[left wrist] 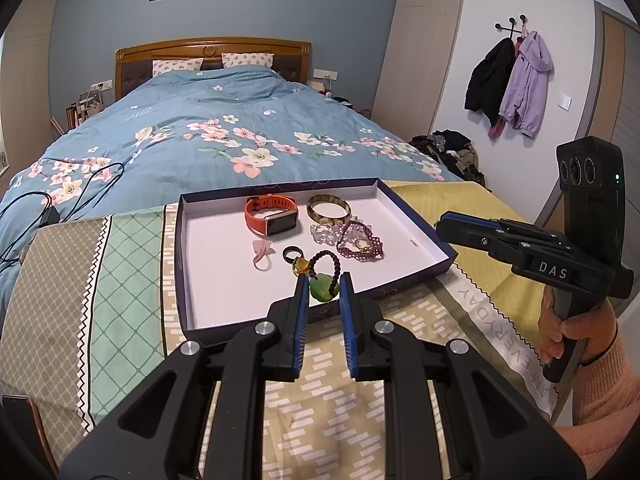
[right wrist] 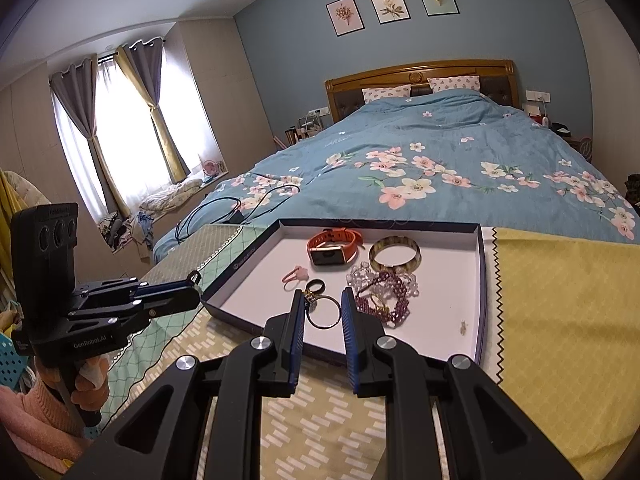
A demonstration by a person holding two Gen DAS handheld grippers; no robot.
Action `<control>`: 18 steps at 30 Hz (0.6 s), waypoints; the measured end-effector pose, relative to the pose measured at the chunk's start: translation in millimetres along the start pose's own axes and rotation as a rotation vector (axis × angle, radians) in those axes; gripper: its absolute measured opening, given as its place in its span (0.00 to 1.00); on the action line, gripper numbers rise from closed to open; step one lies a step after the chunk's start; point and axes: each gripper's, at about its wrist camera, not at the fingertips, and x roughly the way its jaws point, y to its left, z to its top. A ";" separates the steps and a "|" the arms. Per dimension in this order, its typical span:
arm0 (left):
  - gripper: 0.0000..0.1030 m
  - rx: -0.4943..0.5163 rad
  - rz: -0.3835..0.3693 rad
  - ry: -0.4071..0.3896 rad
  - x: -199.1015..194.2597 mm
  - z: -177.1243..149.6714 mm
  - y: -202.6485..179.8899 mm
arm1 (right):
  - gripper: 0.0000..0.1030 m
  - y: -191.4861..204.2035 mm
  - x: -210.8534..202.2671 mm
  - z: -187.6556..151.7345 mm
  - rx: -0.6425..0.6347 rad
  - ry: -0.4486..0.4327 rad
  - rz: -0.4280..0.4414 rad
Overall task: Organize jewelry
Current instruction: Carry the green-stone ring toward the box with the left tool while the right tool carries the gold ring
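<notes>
A blue flowered bed (left wrist: pixel 224 128) stretches away behind the tray, and a patchwork cloth (left wrist: pixel 120 280) lies under the tray and runs out past its left, right and near sides. The tray (left wrist: pixel 224 292), a shallow dark-walled box with a white floor, sits square on that cloth; its floor is bare along the left wall and the near-left corner, and again in a strip inside the right wall. The left gripper (left wrist: pixel 323 278) hangs off the tray's near-left corner, jaws drawn in narrow and clamped on the green pendant (left wrist: pixel 323 295) of a dark bead bracelet (left wrist: pixel 326 258), whose loop stands up past the fingertips. The right gripper (right wrist: pixel 322 292) is over the tray's near wall, jaws equally narrow; a thin hoop (right wrist: pixel 325 326) fills the gap, its rim meeting both fingers, but I cannot tell whether it is pinched or lying on the tray floor below. At the tray's far middle sit an orange watch (left wrist: pixel 272 216) and a bangle (left wrist: pixel 329 206). Just nearer, a clear bead bracelet (left wrist: pixel 324 234) and purple bead bracelet (left wrist: pixel 360 246) overlap. Mid-tray lie a pink ring (left wrist: pixel 262 254), black ring (left wrist: pixel 291 253) and amber charm (left wrist: pixel 298 266).
</notes>
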 end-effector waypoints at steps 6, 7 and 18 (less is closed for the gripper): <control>0.15 -0.004 0.001 -0.007 -0.2 2.8 2.2 | 0.16 -2.3 2.0 6.3 0.003 -0.013 0.002; 0.15 -0.004 0.001 -0.008 -0.1 3.4 2.3 | 0.16 -2.9 2.2 7.2 0.002 -0.014 0.001; 0.15 -0.004 0.005 -0.019 3.0 10.7 4.3 | 0.16 -6.1 4.7 13.3 0.009 -0.024 0.003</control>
